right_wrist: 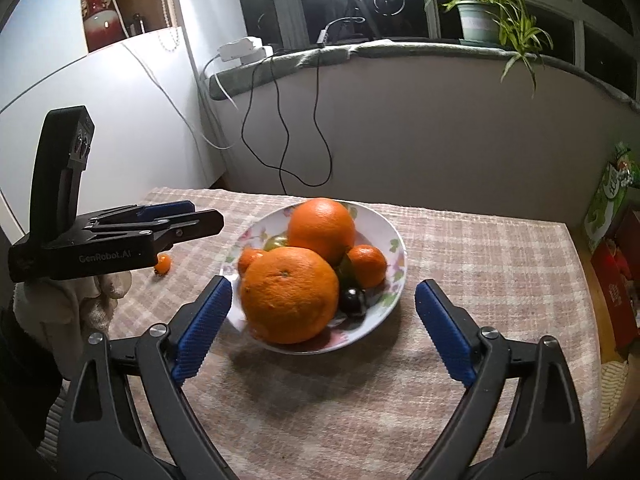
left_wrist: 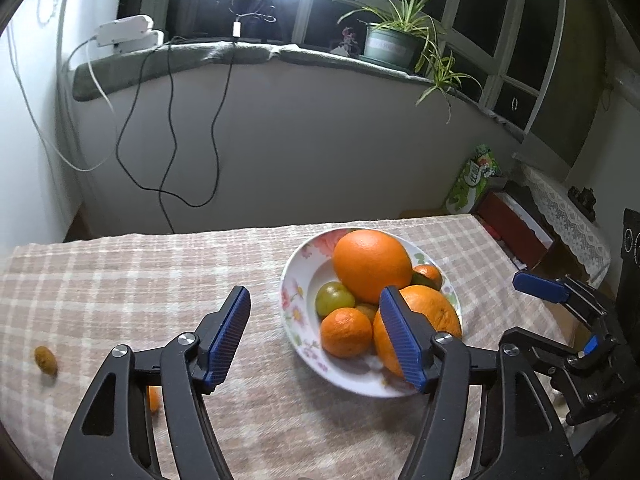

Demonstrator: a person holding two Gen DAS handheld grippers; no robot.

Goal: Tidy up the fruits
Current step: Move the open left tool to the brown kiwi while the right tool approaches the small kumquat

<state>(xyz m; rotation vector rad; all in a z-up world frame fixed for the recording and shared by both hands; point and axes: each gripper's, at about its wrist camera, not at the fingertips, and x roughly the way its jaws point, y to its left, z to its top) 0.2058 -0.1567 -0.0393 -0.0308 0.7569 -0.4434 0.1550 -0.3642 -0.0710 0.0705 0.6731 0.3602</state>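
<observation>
Left wrist view shows my left gripper (left_wrist: 316,334) with its jaws spread and nothing between them, hovering above the checked tablecloth (left_wrist: 120,280) just beside the flowered bowl (left_wrist: 294,280). In the right wrist view my right gripper (right_wrist: 324,330) also stands wide and empty, its blue pads on either side of the bowl's near rim without touching it. I judge both claws are open because the fruit is already down. The bowl holds a heap: two big oranges (right_wrist: 290,294), two mandarins, a green fruit (left_wrist: 334,298) and a dark round one (right_wrist: 353,301), piled so the large ones lean on the small. Round fruit has no real long axis; the near orange shows its stem dimple tipped up towards my right camera. Two strays lie on the cloth to the left, well apart from the bowl: a small orange kumquat-like fruit (right_wrist: 163,264) and a brownish oval piece (left_wrist: 45,359), its long axis roughly upright in frame. Those look next.
</observation>
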